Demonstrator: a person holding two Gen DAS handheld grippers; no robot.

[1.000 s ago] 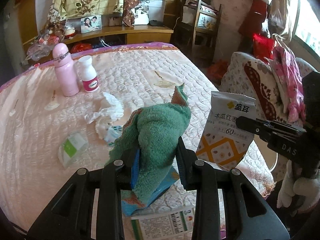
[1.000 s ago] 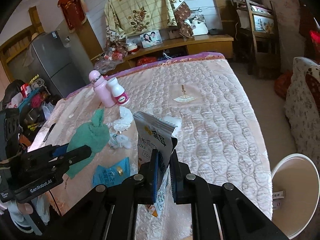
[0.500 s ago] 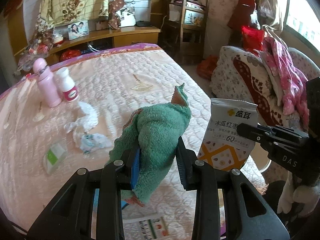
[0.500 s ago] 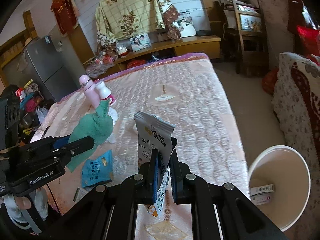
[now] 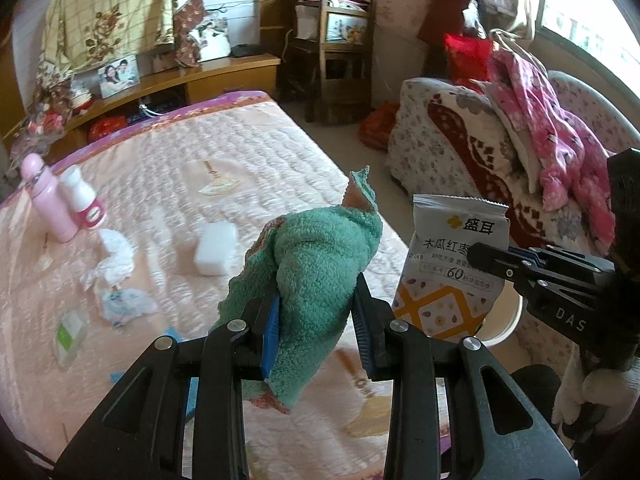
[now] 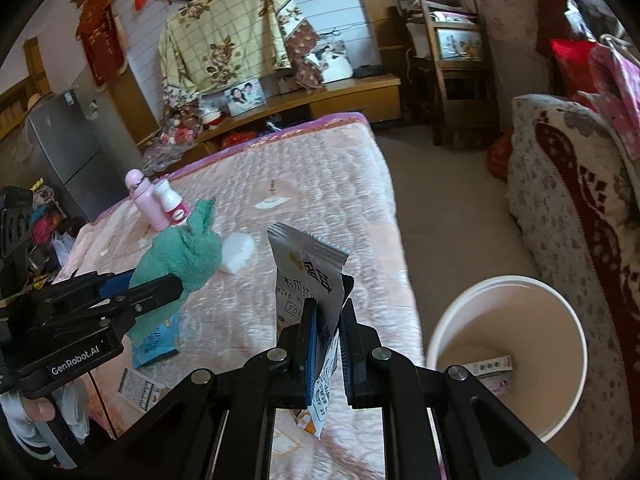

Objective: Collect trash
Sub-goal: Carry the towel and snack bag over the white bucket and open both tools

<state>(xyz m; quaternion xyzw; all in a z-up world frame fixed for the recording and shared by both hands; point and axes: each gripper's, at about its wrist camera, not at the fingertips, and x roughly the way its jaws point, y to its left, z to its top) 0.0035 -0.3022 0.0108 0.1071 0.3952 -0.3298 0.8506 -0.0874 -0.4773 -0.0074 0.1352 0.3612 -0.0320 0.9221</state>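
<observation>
**A:** What did the left gripper (image 5: 316, 322) carry?

**B:** Its two black fingers were pressed onto a fluffy green terry cloth (image 5: 320, 264), bunched between the blue pads. The cloth stood up above the fingers and drooped below them, held over the pink quilted bed cover (image 5: 168, 184).

**A:** And the right gripper (image 6: 326, 344)?

**B:** It pinched a white foil snack packet with orange diamond print (image 6: 310, 276) at the packet's lower half. The packet stood upright, its crimped top above the fingertips and its lower edge hanging beneath them.

**A:** Where was the bin?

**B:** A round white plastic bin (image 6: 506, 354) stood on the floor beside the bed, to the right of the packet and lower than it. A couple of small boxes lay inside, though their print was too small to read.

**A:** What remained on the bed?

**B:** A crumpled white tissue (image 5: 114, 258), a white sponge block (image 5: 216, 250), a blue wrapper (image 6: 158, 344) partly under the cloth, a pink flask (image 5: 46, 198) and a white bottle with a pink label (image 5: 82, 196) just beside it.
</observation>
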